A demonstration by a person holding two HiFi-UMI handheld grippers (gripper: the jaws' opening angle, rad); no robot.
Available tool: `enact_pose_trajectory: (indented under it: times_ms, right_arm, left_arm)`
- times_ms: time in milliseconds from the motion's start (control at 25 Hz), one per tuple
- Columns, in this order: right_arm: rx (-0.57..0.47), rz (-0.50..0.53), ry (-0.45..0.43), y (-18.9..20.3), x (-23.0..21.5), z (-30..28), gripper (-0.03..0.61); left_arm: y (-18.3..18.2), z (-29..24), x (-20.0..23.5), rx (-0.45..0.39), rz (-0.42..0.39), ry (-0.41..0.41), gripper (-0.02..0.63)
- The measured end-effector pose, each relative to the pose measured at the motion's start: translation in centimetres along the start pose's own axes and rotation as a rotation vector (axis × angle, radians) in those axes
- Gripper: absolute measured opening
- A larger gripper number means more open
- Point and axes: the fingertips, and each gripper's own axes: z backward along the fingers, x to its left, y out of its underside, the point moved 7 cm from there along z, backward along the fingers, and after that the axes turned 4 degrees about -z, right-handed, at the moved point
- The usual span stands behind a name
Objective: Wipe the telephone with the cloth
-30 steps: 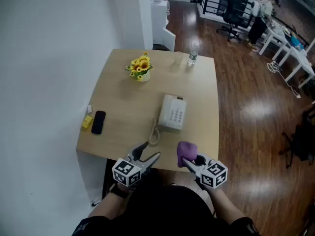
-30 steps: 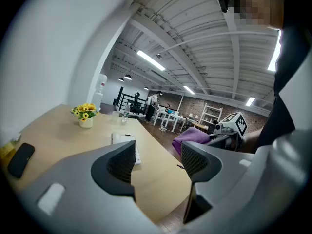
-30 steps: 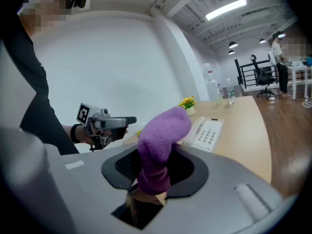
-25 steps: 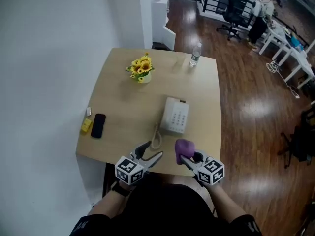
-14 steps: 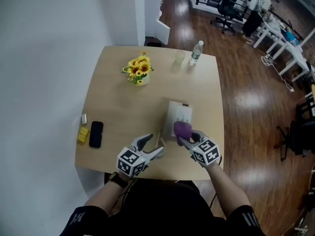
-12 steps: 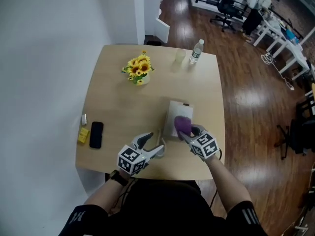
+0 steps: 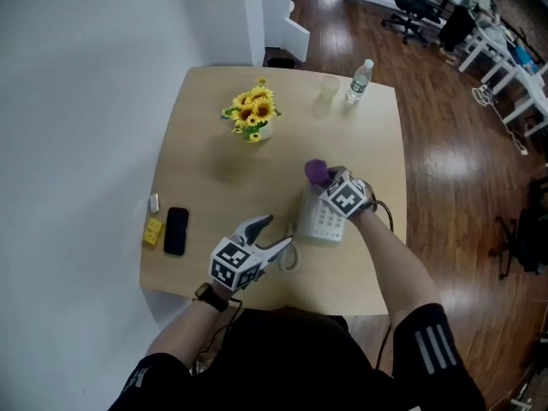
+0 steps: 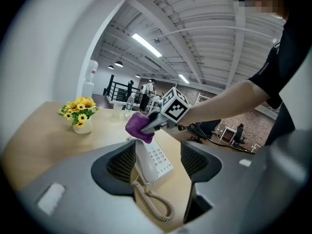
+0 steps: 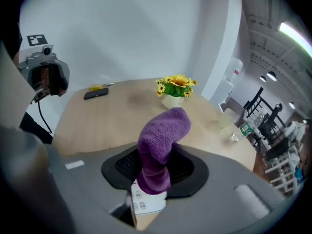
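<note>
Head view: right gripper (image 7: 325, 180) pinched on purple cloth (image 7: 315, 171) at far end of telephone (image 7: 324, 219), mid-bench (image 7: 214, 144). Left gripper (image 7: 276, 234) by coiled cord (image 7: 289, 259), jaws spread.

Left gripper view: nothing between jaws; telephone lies beyond them.

Right gripper view: cloth wad clamped, keypad just below. Wiping seems under way at top end. Next: drag cloth down body, light pressure.
</note>
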Motion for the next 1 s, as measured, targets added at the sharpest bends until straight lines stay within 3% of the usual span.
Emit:
enact_pose_trajectory:
  times_ms: [240, 480, 800, 1000]
  right_arm:
    - [0.112, 0.014, 0.022, -0.1, -2.6, -4.1, 0.133]
    - [0.055, -0.004, 0.017, 0.8, -1.5, -4.8, 0.127]
    - [0.066, 0.250, -0.013, 2.4, 5.4, -3.8, 0.126]
    - [0.048, 0.301, -0.028, 3.7, 9.1, -3.1, 0.129]
  left_arm:
    - [0.6, -0.5, 0.5, 0.022, 0.027, -0.016, 0.287]
    - [0.3, -0.7, 1.8, 0.011, 0.036, -0.033, 0.286]
    - [-0.1, -1.9, 2.8, 0.011, 0.036, -0.026, 0.285]
    - [0.0, -2.5, 2.9, 0.016, 0.037, -0.023, 0.287]
